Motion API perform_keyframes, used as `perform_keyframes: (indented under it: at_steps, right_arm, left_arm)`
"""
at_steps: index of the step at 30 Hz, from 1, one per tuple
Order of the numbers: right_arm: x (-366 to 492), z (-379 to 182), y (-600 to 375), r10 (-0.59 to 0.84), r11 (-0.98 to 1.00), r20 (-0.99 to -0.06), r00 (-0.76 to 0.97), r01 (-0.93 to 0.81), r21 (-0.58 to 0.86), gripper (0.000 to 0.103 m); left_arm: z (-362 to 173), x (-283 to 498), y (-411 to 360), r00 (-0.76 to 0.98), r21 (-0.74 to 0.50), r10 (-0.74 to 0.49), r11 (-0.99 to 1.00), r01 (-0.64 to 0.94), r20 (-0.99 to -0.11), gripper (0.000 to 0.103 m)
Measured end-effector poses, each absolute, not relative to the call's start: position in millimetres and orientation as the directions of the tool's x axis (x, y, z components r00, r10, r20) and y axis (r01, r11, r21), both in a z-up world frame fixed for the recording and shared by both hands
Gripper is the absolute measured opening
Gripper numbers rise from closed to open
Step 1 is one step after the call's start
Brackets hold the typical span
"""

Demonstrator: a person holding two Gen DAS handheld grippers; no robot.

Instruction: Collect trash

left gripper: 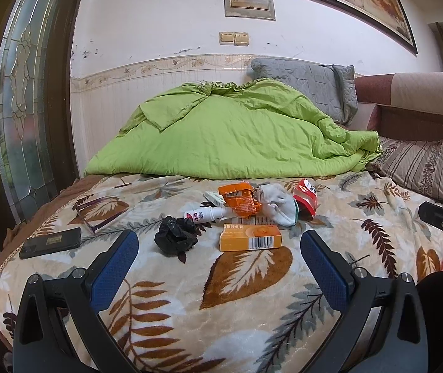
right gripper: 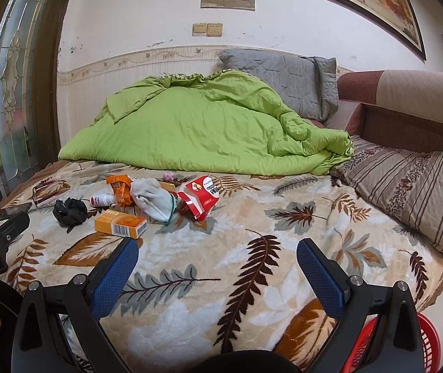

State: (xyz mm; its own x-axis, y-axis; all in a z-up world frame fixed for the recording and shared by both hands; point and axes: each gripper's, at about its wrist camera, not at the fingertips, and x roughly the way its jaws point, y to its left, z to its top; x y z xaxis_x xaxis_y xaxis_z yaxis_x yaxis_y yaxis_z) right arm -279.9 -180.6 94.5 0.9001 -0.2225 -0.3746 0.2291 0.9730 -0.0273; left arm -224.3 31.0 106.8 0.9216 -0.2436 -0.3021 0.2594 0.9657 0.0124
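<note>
A pile of litter lies on the leaf-patterned blanket (left gripper: 246, 283): an orange box (left gripper: 250, 238) (right gripper: 120, 224), a crumpled black bag (left gripper: 175, 238) (right gripper: 70, 211), an orange wrapper (left gripper: 240, 199) (right gripper: 121, 188), a small white bottle (left gripper: 206, 213) (right gripper: 102, 200), a red carton (left gripper: 306, 198) (right gripper: 199, 197) and a white sock (left gripper: 274, 202) (right gripper: 153, 199). My left gripper (left gripper: 219, 242) is open and empty, just in front of the orange box. My right gripper (right gripper: 218, 250) is open and empty, nearer than the pile and to its right.
A black phone (left gripper: 50, 243) and glasses (left gripper: 95, 214) lie on the blanket's left side. A green quilt (left gripper: 233, 136), a grey pillow (left gripper: 311, 85) and a striped pillow (right gripper: 414, 192) lie behind. A red basket (right gripper: 423, 338) stands by the bed at the lower right.
</note>
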Motion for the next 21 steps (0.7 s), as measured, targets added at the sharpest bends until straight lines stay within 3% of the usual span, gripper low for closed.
perform_keyframes:
  at_steps: [6,14,16,18,21]
  right_arm:
    - [-278,93,-181,-0.215,0.974,-0.391,0.895,0.226,-0.019,0.103]
    - [-238,90,-185,-0.083,0.99,-0.495,0.865,0.129,0.06,0.102]
    - [-226,89,-185,-0.052,0.991,-0.505,0.862,0.107,0.08,0.095]
    - [-212,81,-188,-0.007,0.988,-0.544,0.839,0.089,0.125,0.082]
    - [-203,76,-195,0.031,0.982,-0.573,0.819,0.082,0.17,0.08]
  left_arm:
    - [100,-219,33,0.905,0.004,-0.264,0.96,0.282,-0.335,0.103]
    - [84,-172,47,0.784,-0.152,-0.333,0.942,0.299,-0.524,0.103]
    - [80,-157,55,0.751,-0.19,-0.342,0.94,0.285,-0.565,0.103]
    - [78,-141,64,0.726,-0.231,-0.352,0.936,0.265,-0.591,0.103]
    - [78,-108,85,0.72,-0.291,-0.317,0.942,0.165,-0.617,0.103]
